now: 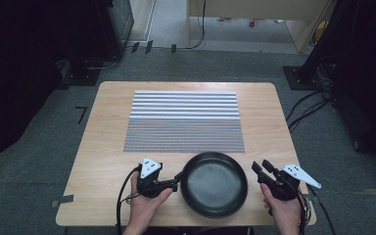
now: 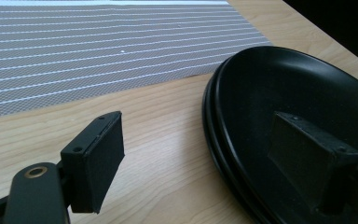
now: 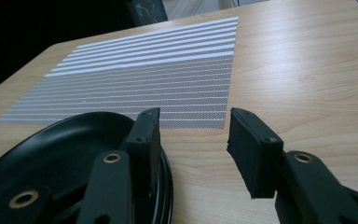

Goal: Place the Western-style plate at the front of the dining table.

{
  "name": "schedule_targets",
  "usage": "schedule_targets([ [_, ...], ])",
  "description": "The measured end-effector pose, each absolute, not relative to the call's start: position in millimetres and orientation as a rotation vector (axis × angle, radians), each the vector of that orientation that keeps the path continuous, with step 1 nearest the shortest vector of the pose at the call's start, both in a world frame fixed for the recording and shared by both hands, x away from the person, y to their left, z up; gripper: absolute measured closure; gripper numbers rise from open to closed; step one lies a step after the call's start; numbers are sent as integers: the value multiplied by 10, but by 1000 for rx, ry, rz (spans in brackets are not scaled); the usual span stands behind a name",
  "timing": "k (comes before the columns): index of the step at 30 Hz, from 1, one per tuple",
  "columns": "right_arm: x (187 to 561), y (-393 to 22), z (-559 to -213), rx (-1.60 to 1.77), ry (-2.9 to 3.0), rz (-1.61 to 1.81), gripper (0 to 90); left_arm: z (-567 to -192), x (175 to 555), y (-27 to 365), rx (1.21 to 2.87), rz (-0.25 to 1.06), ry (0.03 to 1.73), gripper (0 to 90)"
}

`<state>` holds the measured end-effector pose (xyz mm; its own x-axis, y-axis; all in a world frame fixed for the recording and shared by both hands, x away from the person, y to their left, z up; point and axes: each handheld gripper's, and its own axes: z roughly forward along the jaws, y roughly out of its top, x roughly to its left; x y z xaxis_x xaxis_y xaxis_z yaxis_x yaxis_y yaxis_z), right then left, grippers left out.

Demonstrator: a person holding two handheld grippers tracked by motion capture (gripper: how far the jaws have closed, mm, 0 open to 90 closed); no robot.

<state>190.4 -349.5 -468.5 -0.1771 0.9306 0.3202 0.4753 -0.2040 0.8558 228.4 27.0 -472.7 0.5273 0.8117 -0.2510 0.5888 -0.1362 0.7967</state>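
We straddle the pan (image 1: 214,184) rim at the tabletop's near edge with our left gripper (image 2: 205,154), jaws unclenched; our right gripper (image 3: 193,140) gapes empty beside it.

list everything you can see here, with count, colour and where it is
pan: 1, black, round and empty, near edge of the table between the two grippers
placemat: 1, grey and white striped mesh, flat at the table's middle, just beyond the pan
table: 1, light wood, on a grey carpet floor
cables: several, black, on the floor to the right of the table
left gripper: 1, black with a grey plate on top, at the pan's left rim, jaws open astride the rim
right gripper: 1, black with a grey plate, just right of the pan, jaws open
hands: 2, near edge, each holding a gripper
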Motion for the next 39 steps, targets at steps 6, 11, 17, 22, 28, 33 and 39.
schedule_targets([
  [6,1901,-3480,-4709,1675,1600,1374,571,-4724,2295,188,1830,257,1141,221],
  [11,1900,-3446,-4722,1677,1623,1374,582,-4755,2317,94,1859,245,1150,233],
  [17,1890,-3377,-4737,1708,1677,1370,645,-4804,2303,11,1893,245,1141,316],
  [22,1891,-3324,-4766,1731,1723,1366,716,-4838,2301,18,1898,230,1143,394],
  [28,1905,-3291,-4819,1771,1739,1315,768,-4896,2278,-14,1924,230,1123,560],
  [33,1911,-3310,-4844,1804,1735,1298,792,-4933,2295,23,1912,189,1140,632],
  [39,1931,-3332,-4881,1840,1766,1324,824,-4942,2306,57,1894,158,1143,652],
])
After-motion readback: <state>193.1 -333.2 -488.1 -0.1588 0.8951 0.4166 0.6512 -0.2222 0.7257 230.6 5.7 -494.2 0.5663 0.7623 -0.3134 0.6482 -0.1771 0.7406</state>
